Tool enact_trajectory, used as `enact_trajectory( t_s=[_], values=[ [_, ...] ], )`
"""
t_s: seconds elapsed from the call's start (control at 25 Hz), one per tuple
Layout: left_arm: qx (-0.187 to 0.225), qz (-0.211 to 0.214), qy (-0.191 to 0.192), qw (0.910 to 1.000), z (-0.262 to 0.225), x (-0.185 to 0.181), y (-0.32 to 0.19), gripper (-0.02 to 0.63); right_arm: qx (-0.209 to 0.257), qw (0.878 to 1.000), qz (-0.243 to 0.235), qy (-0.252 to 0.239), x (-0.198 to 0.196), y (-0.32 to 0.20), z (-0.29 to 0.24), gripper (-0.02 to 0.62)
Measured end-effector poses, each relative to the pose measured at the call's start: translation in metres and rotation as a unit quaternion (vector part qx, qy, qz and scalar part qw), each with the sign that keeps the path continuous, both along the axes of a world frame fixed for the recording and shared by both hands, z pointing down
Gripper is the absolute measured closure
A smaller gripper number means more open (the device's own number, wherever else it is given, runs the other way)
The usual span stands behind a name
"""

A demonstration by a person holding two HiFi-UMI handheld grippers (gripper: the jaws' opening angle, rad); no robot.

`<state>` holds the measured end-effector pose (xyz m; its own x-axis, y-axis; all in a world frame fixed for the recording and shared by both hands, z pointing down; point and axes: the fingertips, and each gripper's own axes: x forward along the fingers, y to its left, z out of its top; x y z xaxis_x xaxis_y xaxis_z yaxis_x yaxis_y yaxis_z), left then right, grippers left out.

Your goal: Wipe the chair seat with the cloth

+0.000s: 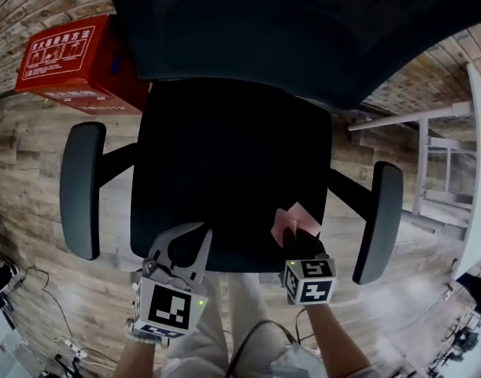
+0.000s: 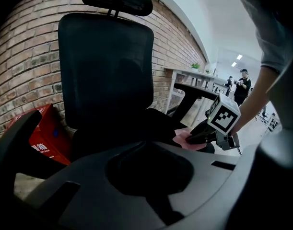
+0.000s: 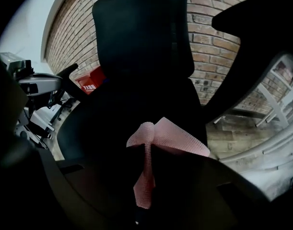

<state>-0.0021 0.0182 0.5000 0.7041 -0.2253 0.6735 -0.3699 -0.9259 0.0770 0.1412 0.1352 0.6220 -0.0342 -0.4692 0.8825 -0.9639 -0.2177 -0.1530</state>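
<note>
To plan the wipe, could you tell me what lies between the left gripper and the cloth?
Only bare seat, as the head view shows.

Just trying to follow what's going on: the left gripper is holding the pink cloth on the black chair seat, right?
Not the left. The right gripper pinches the pink cloth on the black chair seat, as the right gripper view shows; the left gripper is open and empty.

Head view looks steeply down on seat (image 1: 224, 172); gripper views face backrest (image 2: 105, 66).
</note>
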Motion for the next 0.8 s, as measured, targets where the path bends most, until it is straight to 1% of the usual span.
enact_trajectory(
  t_s=[0.2,0.4,0.56,0.8],
  values=[
    [-0.006,0.012,-0.002,0.9999,0.001,0.01,0.009,0.589,-0.008,1.0,0.023,0.006,0.019,0.027,-0.003,0.545],
    [-0.01,0.005,-0.007,0.9999,0.005,0.011,0.011,0.589,-0.008,1.0,0.03,-0.002,0.022,0.028,-0.002,0.545],
    [-0.011,0.003,-0.007,0.9999,0.006,0.008,0.01,0.589,-0.006,1.0,0.016,-0.015,0.01,0.017,0.001,0.545],
    [-0.014,-0.027,-0.012,0.9995,0.01,-0.014,0.002,0.589,-0.003,0.999,-0.026,-0.045,-0.031,-0.009,0.004,0.545]
  ],
)
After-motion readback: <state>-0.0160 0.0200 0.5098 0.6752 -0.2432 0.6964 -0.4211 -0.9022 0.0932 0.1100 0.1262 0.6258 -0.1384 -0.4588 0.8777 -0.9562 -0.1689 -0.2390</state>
